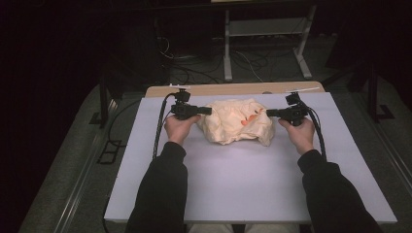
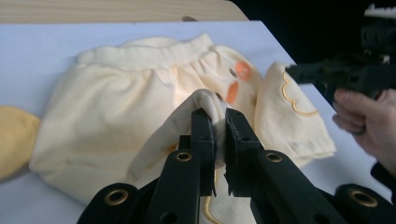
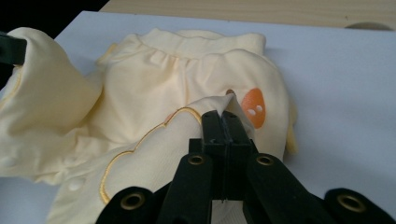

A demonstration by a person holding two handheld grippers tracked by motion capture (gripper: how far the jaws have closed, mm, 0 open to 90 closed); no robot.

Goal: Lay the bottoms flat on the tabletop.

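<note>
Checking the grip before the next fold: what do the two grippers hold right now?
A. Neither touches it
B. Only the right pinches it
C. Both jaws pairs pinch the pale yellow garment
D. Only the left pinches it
C: the left gripper and the right gripper each have cloth of the pale yellow garment pinched between shut jaws.

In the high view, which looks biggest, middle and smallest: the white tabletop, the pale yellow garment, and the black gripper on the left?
1. White tabletop, by far the largest.
2. Pale yellow garment, bunched in a heap near the far edge.
3. Left gripper, the smallest, its fingers shut on the garment's edge.
</note>
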